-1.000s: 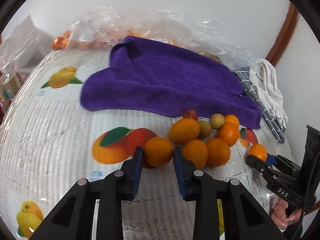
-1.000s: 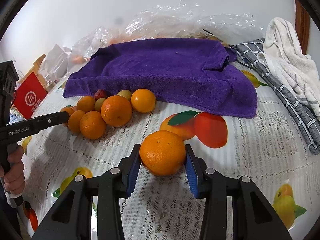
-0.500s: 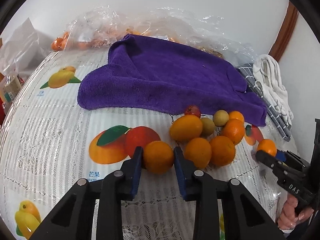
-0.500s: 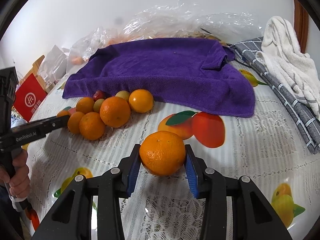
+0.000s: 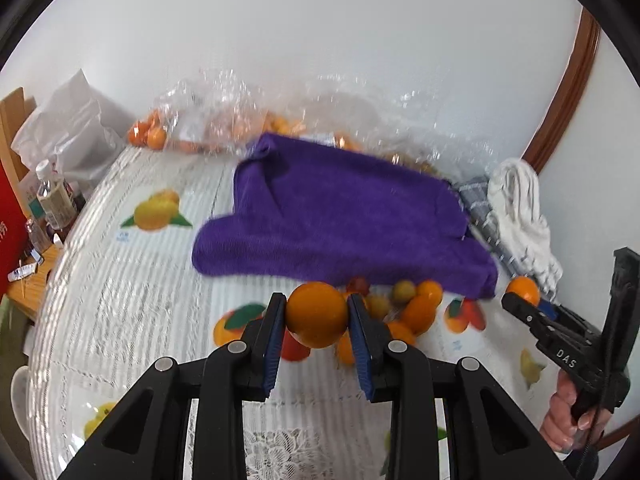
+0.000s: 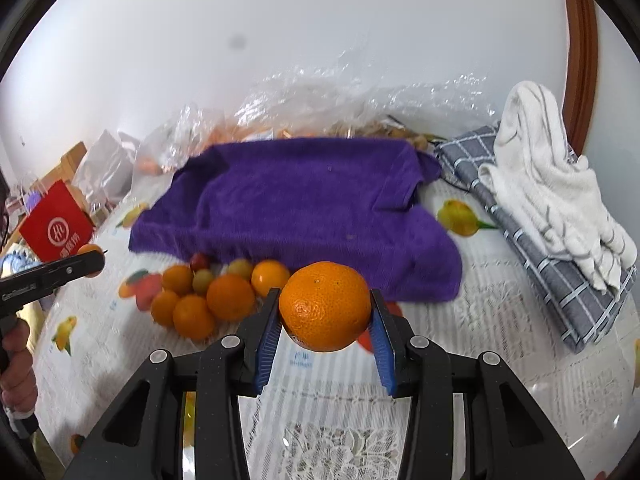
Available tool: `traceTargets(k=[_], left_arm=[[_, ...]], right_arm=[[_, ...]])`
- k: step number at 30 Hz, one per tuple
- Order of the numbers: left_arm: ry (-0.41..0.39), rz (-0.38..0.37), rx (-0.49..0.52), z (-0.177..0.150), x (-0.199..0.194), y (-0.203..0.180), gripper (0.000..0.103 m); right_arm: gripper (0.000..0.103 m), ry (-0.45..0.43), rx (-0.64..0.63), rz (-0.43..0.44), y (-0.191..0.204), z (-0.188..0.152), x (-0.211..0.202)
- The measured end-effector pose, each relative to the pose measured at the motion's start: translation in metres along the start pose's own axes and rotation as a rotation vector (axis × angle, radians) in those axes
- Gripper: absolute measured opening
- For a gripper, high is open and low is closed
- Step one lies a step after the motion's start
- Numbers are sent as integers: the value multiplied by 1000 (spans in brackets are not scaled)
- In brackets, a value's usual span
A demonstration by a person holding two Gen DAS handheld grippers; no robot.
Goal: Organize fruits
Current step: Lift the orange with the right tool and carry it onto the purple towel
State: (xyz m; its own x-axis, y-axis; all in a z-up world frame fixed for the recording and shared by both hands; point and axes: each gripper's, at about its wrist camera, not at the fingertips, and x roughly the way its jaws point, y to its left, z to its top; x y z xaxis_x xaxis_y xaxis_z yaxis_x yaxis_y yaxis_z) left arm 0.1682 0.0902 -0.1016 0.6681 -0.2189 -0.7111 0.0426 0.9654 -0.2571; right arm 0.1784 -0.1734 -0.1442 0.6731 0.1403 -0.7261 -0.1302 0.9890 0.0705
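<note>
1. Right, your left gripper has its blue fingers clamped on a smooth orange, one pad on each side, and the fruit is up off the bench.
2. Your right gripper is clenched on a dimpled orange, also held clear of the patterned cloth.
3. Over in the left wrist view that right gripper shows at the far right edge, with its fruit poking out at the tip.
4. Between the two tools sits the fruit pile: several oranges touching one another, two small greenish-yellow fruits and one small red fruit at the back.
5. Pile lies just in front of the purple towel, right up against its front edge.
6. Behind the towel, crinkled clear plastic bags with more orange fruit inside, blurred.
7. On the right side, a grey checked cloth lies with a white towel heaped on top.
8. Far left, a red box stands past the bench edge.
</note>
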Motion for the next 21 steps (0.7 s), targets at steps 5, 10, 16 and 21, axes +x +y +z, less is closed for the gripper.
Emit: traceTargets(k=[5,10,16,21], left_arm=[[-37,21,14,23,-9,-4,29],[-71,56,32,51,-7,-11,29],[-84,54,37,80,11,-16,29],[-56,52,66,98,39,-22,29]], right_arm=[[42,-32,4,-38,1,25,-7],[42,-60,22,-41,-4,53,-7],[42,-67,-8,-73,-9,84,8],[42,-57,5,-77,-15,96,30]])
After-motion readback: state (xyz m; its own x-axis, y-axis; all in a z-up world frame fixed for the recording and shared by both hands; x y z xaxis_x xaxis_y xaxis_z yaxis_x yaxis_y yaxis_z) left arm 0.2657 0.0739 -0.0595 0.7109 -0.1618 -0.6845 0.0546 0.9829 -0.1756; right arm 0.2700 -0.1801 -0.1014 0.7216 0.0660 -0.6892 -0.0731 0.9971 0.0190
